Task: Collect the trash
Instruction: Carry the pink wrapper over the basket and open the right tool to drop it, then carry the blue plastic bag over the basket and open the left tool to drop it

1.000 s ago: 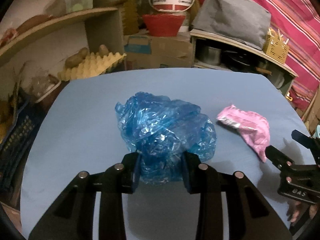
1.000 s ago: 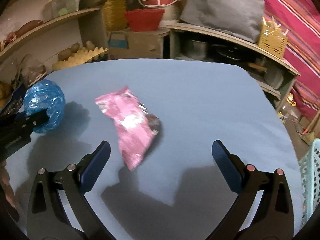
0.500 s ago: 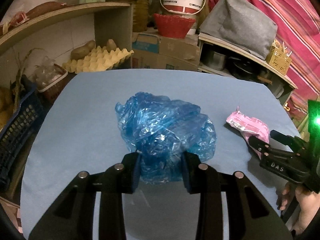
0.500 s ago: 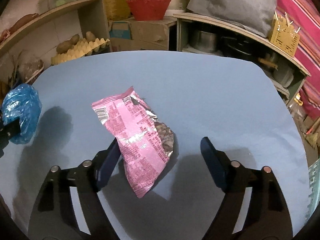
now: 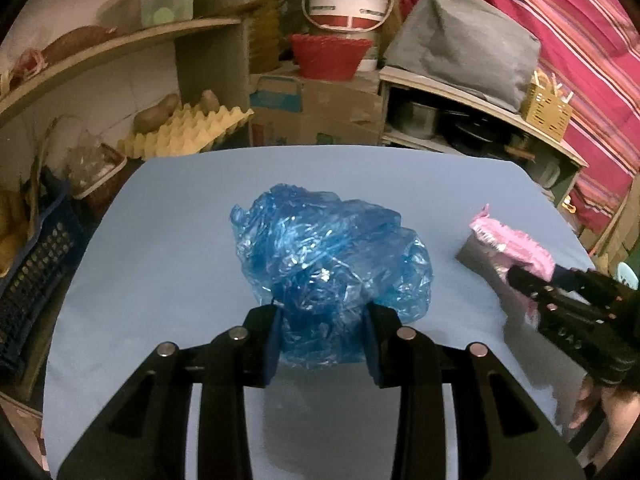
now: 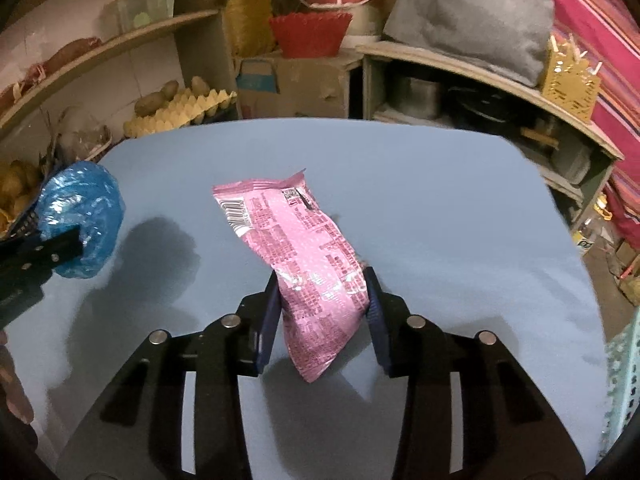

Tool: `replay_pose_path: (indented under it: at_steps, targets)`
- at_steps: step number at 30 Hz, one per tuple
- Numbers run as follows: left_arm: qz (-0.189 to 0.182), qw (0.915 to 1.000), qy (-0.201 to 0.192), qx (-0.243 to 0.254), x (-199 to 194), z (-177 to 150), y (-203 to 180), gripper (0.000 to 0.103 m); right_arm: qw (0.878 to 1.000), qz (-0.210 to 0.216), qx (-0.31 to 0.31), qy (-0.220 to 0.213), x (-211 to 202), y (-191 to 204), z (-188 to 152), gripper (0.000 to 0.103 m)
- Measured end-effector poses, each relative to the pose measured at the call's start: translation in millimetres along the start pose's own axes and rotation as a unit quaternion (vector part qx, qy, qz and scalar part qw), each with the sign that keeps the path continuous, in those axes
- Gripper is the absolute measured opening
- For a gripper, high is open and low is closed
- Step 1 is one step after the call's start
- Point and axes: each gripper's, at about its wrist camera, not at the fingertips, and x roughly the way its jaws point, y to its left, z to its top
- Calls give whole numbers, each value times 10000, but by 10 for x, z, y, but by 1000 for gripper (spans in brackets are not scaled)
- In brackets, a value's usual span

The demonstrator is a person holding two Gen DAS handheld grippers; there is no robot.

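Note:
My left gripper [image 5: 320,334] is shut on a crumpled blue plastic bag [image 5: 328,264] and holds it above the blue table [image 5: 168,240]. The bag also shows at the left of the right wrist view [image 6: 80,224]. My right gripper [image 6: 320,312] is shut on a pink snack wrapper [image 6: 296,248], which hangs between the fingers above the table with its printed back up. In the left wrist view the wrapper [image 5: 508,240] and the right gripper [image 5: 540,280] are at the right edge.
A pale green basket [image 6: 624,392] stands off the table's right edge. Behind the table are shelves, a yellow egg tray [image 5: 184,132], a cardboard box [image 5: 316,108], a red bowl [image 5: 328,54] and a dark crate [image 5: 32,268] on the left.
My right gripper moved onto the pink wrapper, closed on it and lifted it off the table. My left gripper kept its hold on the blue bag.

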Motion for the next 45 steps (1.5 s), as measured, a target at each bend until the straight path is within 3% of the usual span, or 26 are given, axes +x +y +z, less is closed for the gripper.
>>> replay_pose_path:
  at_steps: [9,14,22,26,29,31,33,36,41,43,45]
  targets:
    - [-267,9987,-206,389,-138,-46,-655,34,9982,-421,324,-280,-718,-737,-256,38]
    - [-544,9976,-212,371,-153,-72,-1000,34,9945,-753,616,-375,-1113,-1276,-514,38]
    - [-666,9945,-316,743,-202,-165,-1684,34,9824,-1331,1184,-562,-1824,-2196,-1012,38]
    - [-877,9902,-407,1011,-337,-203,-2091,34,9730,-1820,1322,-515,-2095,-2633,-1268,39]
    - [-1213,9853,-418,1131,-490,-232,-2468,34,9702,-1777,1589,-422,-2173,-2907,-1435,39]
    - [-1304,9821,-469,1279,-581,-248,-2695,34,9688,-1739,1729,-370,-2166,-3044,-1497,48]
    - [-1342,9794,-545,1404,-662,-256,-2901,34,9683,-1690,1814,-298,-2161,-3132,-1529,64]
    - [-1473,9752,-578,1549,-742,-269,-3223,34,9653,-1805,1833,-441,-2265,-3165,-1498,78]
    - [-1574,9714,-561,1686,-734,-302,-3616,34,9584,-1841,2069,-685,-2455,-3284,-1558,89]
    - [-1694,9700,-477,1680,-689,-343,-3761,34,9552,-1902,2138,-756,-2521,-3328,-1618,98]
    - [-1787,9676,-421,1733,-647,-405,-3937,34,9516,-1989,2189,-833,-2596,-3357,-1664,99]
